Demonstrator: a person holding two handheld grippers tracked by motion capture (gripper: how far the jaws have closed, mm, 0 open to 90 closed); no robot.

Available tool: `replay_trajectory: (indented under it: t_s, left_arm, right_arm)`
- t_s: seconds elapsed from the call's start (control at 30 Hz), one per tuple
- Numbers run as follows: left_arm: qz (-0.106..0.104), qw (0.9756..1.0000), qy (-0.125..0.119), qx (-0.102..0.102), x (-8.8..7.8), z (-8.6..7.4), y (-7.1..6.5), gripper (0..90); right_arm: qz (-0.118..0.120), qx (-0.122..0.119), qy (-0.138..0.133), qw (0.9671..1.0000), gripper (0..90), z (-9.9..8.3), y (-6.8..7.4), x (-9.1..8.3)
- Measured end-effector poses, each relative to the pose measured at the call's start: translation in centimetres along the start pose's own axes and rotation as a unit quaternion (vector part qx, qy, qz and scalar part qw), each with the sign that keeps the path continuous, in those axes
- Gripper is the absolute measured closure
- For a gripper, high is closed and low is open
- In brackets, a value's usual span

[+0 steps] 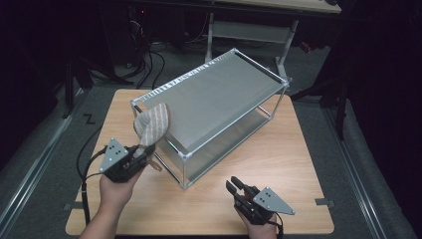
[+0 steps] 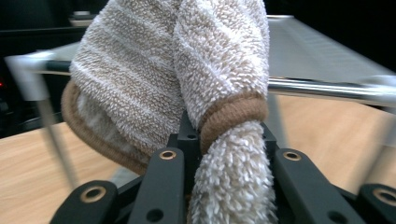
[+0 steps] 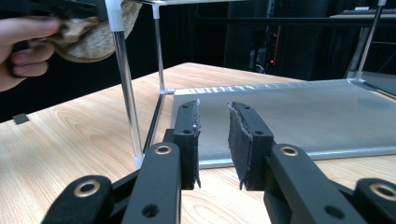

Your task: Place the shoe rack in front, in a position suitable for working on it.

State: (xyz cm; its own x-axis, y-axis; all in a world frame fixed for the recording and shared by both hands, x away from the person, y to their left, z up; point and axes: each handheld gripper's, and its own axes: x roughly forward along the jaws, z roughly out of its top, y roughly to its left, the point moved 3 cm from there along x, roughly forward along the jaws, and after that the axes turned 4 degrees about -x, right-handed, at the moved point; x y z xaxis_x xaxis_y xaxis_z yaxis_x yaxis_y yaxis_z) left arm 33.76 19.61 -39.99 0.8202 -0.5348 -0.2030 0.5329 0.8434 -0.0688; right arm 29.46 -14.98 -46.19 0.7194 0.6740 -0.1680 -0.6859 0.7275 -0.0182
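A person's left hand-held gripper [image 1: 141,156], near the table's [image 1: 278,164] front left corner, is clamped on the heel end of a fluffy beige-and-white striped slipper [image 1: 153,124]. The slipper is held up off the table, its toe leaning against the near left corner of a two-tier metal rack [image 1: 219,94] that stands slantwise across the middle of the table. The right hand-held gripper [image 1: 235,186] rests near the table's front edge toward the right, its jaws slightly apart with nothing between them, pointing at the rack's lower shelf [image 3: 299,116].
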Motion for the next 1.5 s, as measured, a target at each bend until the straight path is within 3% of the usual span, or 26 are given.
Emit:
replay_trajectory:
  t_s: [0.03,0.07,0.13,0.17,0.23,0.3,0.33,0.4,0.7,0.73,0.77,0.8,0.83,0.87,0.9,0.93,1.0,1.2,1.33,1.5]
  left_arm:
    - [0.000,1.0000,0.000,0.000,0.0,0.0,0.0,73.0]
    - [-0.024,0.9997,0.000,0.005,-0.3,-0.1,-1.8,73.0]
    - [-0.043,0.9990,-0.001,0.015,-0.5,-0.1,-3.4,73.0]
    - [-0.043,0.9990,-0.001,0.015,-0.5,-0.1,-3.4,73.0]
    - [-0.072,0.9972,-0.008,0.020,-1.0,0.0,-5.6,73.0]
    - [-0.077,0.9967,-0.011,0.022,-1.1,0.1,-6.0,73.0]
    - [-0.084,0.9960,-0.017,0.028,-1.2,0.3,-6.9,72.9]
    - [-0.079,0.9960,-0.013,0.039,-1.0,0.2,-7.2,72.9]
    - [-0.037,0.9990,-0.013,0.020,-0.1,0.6,-3.8,72.9]
    - [-0.020,0.9996,-0.012,0.016,0.1,0.8,-2.5,72.8]
    - [-0.020,0.9996,-0.012,0.016,0.1,0.8,-2.5,72.8]
    - [0.000,0.9999,-0.011,0.003,0.5,0.9,-0.7,72.8]
    - [0.000,0.9999,-0.011,0.003,0.5,0.9,-0.7,72.8]
    - [0.015,0.9999,-0.007,-0.004,0.8,1.0,0.7,72.8]
    - [0.015,0.9999,-0.007,-0.004,0.8,1.0,0.7,72.8]
    - [0.037,0.9993,0.000,-0.007,1.3,1.2,2.7,72.8]
    - [0.047,0.9987,0.005,-0.020,1.8,1.4,4.4,72.8]
    - [0.088,0.9956,0.011,-0.029,3.2,2.1,7.9,72.8]
    - [0.087,0.9957,0.016,-0.027,3.2,2.1,8.1,72.9]
    - [0.062,0.9980,0.002,-0.009,1.0,1.6,5.1,72.9]
  right_arm:
    - [0.001,0.000,0.000,1.0000,73.2,0.0,0.0,0.0]
    - [0.001,0.000,0.000,1.0000,73.2,0.0,0.1,0.1]
    - [0.001,-0.001,0.002,1.0000,73.2,0.0,0.1,0.1]
    - [0.001,-0.001,0.002,1.0000,73.2,0.0,0.1,0.1]
    - [0.002,-0.001,0.002,1.0000,73.2,0.0,0.1,0.2]
    - [0.001,-0.002,0.002,1.0000,73.2,0.0,0.1,0.2]
    - [0.002,-0.003,0.000,1.0000,73.2,0.0,0.1,0.1]
    - [0.002,-0.003,0.000,1.0000,73.2,0.0,0.1,0.1]
    - [0.000,-0.003,-0.001,1.0000,73.1,0.1,0.0,-0.1]
    - [-0.001,-0.002,-0.001,1.0000,73.1,0.1,-0.1,-0.1]
    - [-0.001,-0.001,-0.001,1.0000,73.0,0.1,-0.2,-0.1]
    - [-0.002,0.002,0.000,1.0000,73.0,0.0,-0.2,-0.1]
    - [-0.004,0.001,0.000,1.0000,73.0,0.0,-0.2,0.0]
    - [-0.003,0.002,0.002,1.0000,73.0,0.0,-0.2,0.0]
    - [-0.003,0.002,0.002,1.0000,73.0,0.0,-0.2,0.0]
    - [-0.001,-0.001,0.002,1.0000,73.0,-0.1,-0.1,0.0]
    - [-0.001,-0.001,0.004,1.0000,73.0,-0.1,0.0,0.1]
    - [0.003,-0.002,0.010,0.9999,73.0,-0.4,0.1,0.4]
    - [0.003,0.001,0.010,0.9999,72.8,-0.4,0.1,0.3]
    - [0.003,0.008,0.011,0.9999,72.3,-0.5,-0.1,0.4]
